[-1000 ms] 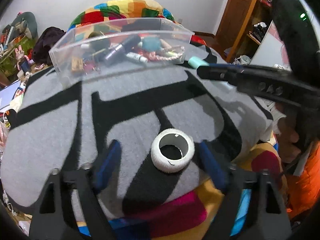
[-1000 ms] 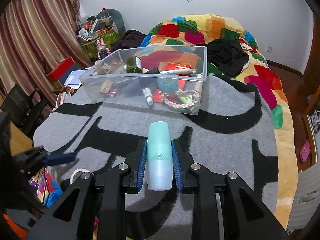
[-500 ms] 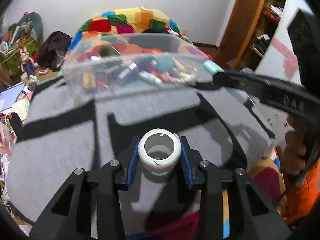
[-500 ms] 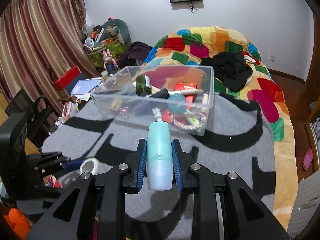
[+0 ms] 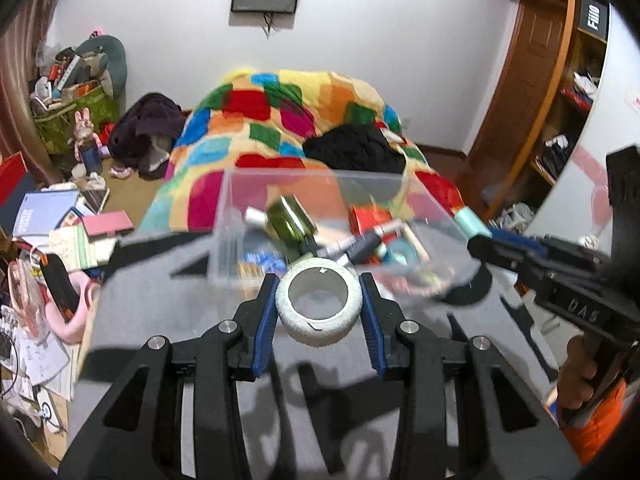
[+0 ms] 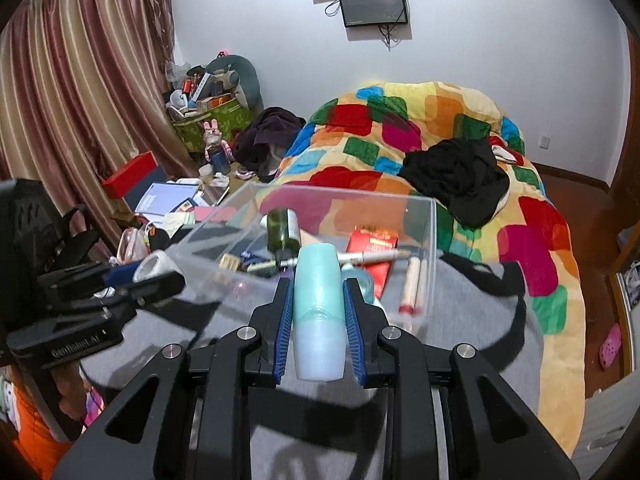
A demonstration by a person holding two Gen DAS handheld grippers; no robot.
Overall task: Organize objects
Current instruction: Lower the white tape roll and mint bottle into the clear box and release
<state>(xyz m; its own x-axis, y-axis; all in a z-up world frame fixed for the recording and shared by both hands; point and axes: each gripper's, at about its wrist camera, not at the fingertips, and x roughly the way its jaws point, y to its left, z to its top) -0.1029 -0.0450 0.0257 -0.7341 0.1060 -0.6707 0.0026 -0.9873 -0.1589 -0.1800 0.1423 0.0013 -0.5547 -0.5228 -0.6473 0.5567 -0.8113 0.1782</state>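
- Between the blue pads of the left gripper (image 5: 319,306) sat a white tape roll (image 5: 319,305), clamped across its width with its hole facing up and forward; it was off the bed and just short of the near wall of the clear plastic bin (image 5: 224,216).
- Straight ahead of the right gripper (image 6: 317,316), which was clenched on a pale teal bottle (image 6: 318,312), the same bin (image 6: 430,240) lay with its near wall right under the bottle's tip.
- Ahead of both grippers the bin was already crowded: a dark green bottle (image 6: 283,229), a red packet (image 6: 372,246), a white pen (image 6: 370,257) and a wooden stick (image 6: 412,280) lay inside. A drop from above could, I judged, land on these and bounce or roll out over the low wall.
- To the right of the left gripper, the right gripper's fingers (image 5: 520,256) came in close over the bin's right corner. Both were heading for one opening, so a collision of the two tools looked the likeliest trouble.
- Below the grippers, the grey blanket (image 6: 480,320) over the bed was soft and uneven. A nudge against the bin's wall could tilt or slide the light bin and spill its contents.
- Within the left gripper, the roll was held only at two narrow spots on a rounded, textured rim, so it might pivot or slip if swung quickly.
- Within the right gripper, the smooth bottle stuck out well past the pads; knocking its tip on the bin's edge could lever it loose.
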